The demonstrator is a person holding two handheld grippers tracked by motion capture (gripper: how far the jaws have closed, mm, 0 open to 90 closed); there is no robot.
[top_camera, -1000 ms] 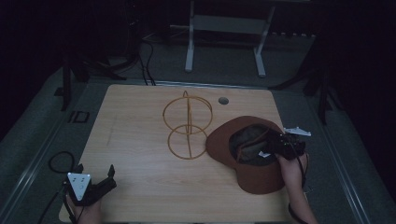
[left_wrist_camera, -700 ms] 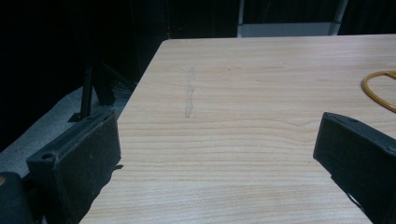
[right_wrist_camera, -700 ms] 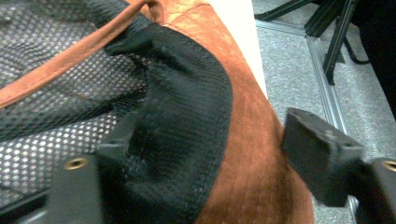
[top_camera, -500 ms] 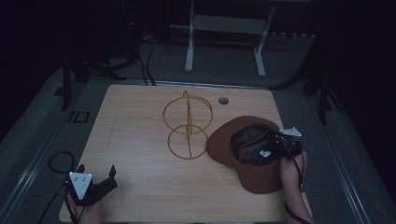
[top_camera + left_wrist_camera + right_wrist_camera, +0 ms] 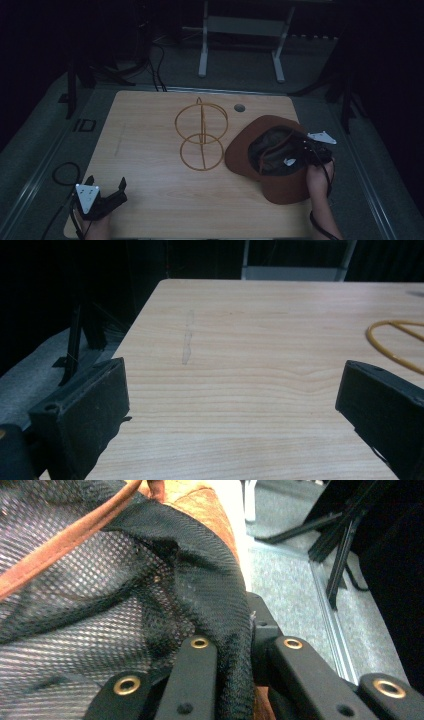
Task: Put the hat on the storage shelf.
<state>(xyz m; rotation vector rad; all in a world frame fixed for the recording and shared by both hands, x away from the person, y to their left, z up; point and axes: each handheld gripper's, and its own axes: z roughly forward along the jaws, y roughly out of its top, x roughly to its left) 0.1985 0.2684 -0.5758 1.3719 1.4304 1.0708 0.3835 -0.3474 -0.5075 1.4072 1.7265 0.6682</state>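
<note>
Brown hat gripped by the rim of its crown at the right side of the desk

The right gripper (image 5: 300,152), whose fingers have just been closing, is clenched on the hat (image 5: 280,187), pinching its edge and the black mesh lining (image 5: 100,615) between the pads. The hat lies upside down beside the gold wire stand (image 5: 201,135); it looks light and soft, likely to sag and fold, so a hold on the firmer banded edge seems surer than mesh alone. The left gripper (image 5: 107,195) rests released near the desk (image 5: 145,125) corner.
</note>
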